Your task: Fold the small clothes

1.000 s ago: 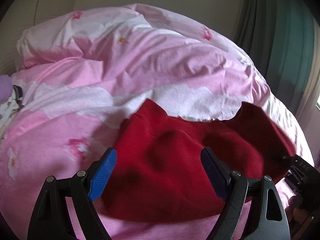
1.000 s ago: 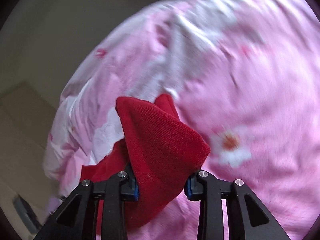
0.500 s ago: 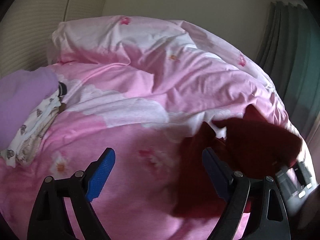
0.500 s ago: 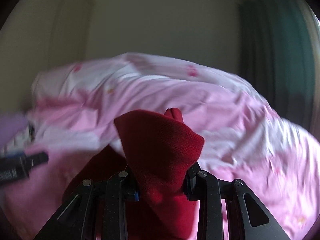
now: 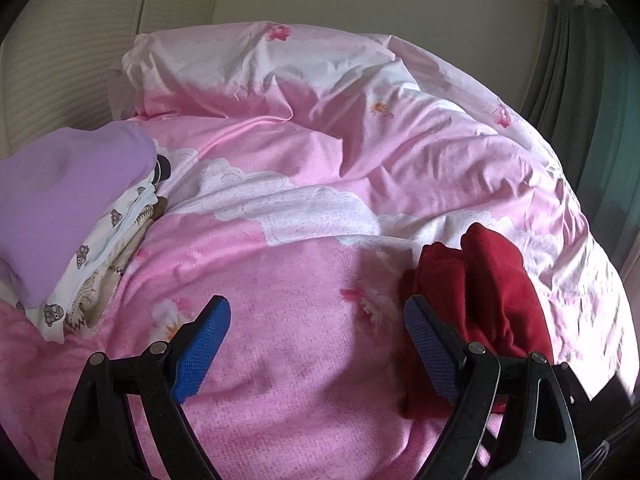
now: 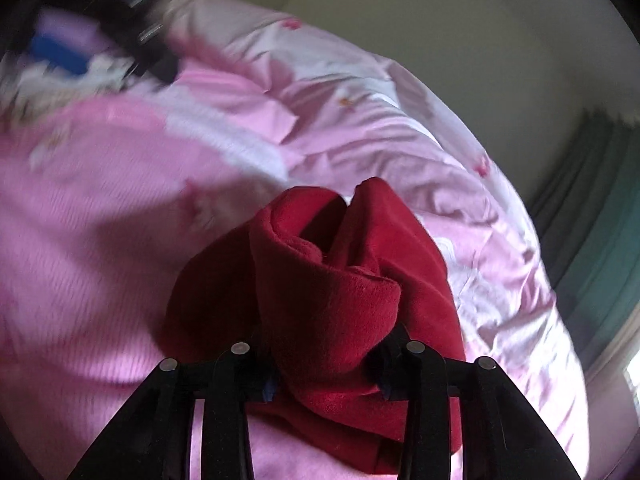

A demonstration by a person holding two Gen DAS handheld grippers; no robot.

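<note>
A red fleece garment (image 6: 344,292) is bunched in my right gripper (image 6: 326,380), which is shut on its fold and holds it above the pink duvet (image 6: 100,240). In the left wrist view the same red garment (image 5: 480,292) hangs at the right, just behind my right-hand finger. My left gripper (image 5: 316,344) is open and empty over the pink duvet (image 5: 300,320), left of the garment. The right wrist view is blurred by motion.
A pile of clothes lies at the left: a lilac garment (image 5: 60,200) on top of a white patterned one (image 5: 108,248). A pillow (image 5: 240,64) lies at the head of the bed. A green curtain (image 5: 592,120) hangs at the right.
My right gripper has carried the red garment to the right and gathered it into a bundle. My left gripper has swung left off the garment; the pile of clothes has come into view.
</note>
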